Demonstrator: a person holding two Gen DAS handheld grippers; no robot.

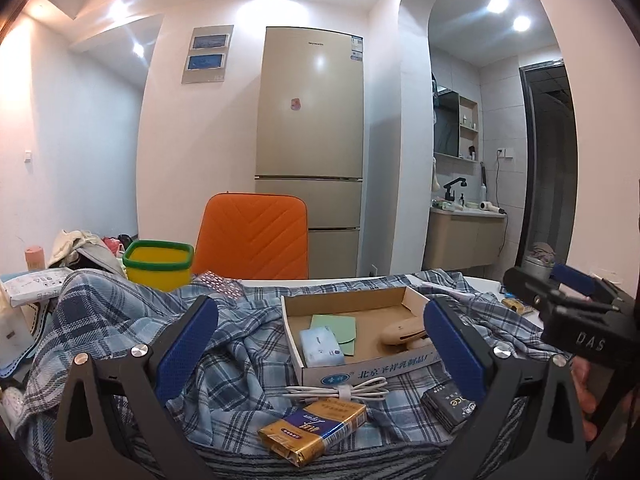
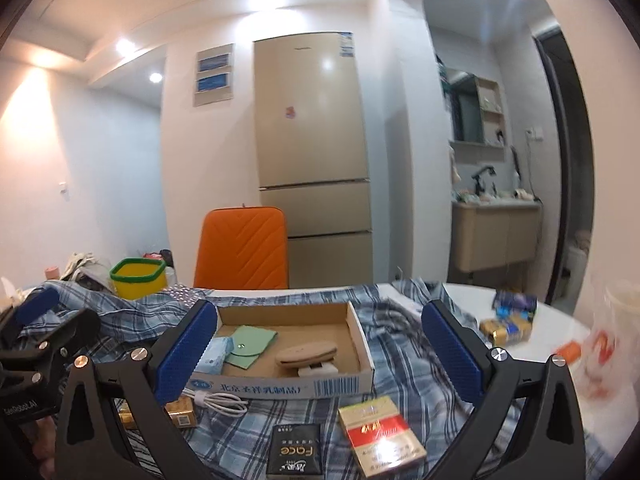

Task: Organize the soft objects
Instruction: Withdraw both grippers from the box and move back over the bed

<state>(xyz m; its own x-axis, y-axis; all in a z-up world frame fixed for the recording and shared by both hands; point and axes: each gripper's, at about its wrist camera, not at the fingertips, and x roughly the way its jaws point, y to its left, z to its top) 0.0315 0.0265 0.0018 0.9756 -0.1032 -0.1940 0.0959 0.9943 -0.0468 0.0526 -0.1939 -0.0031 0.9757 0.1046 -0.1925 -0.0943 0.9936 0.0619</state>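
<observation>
A blue plaid cloth [image 1: 120, 320] [image 2: 400, 360] lies rumpled over the table. On it stands a shallow cardboard box [image 1: 360, 374] [image 2: 280, 386]. The box holds a pale blue tissue pack [image 1: 322, 346] [image 2: 214, 356], a green pouch [image 1: 338, 326] [image 2: 250, 344] and a beige oval object [image 1: 402, 332] [image 2: 306, 354]. My left gripper [image 1: 320, 344] is open, its blue pads wide apart in front of the box and nothing between them. My right gripper [image 2: 320, 354] is open as well, level with the box front, and holds nothing. Each gripper shows at the edge of the other's view [image 1: 552, 284] [image 2: 52, 316].
A coiled white cable [image 1: 340, 394] [image 2: 218, 400], a gold pack [image 1: 312, 428], a black pack [image 1: 448, 404] [image 2: 294, 454] and a red pack [image 2: 378, 434] lie on the cloth. A yellow tub [image 1: 158, 264] and an orange chair [image 1: 252, 236] stand behind.
</observation>
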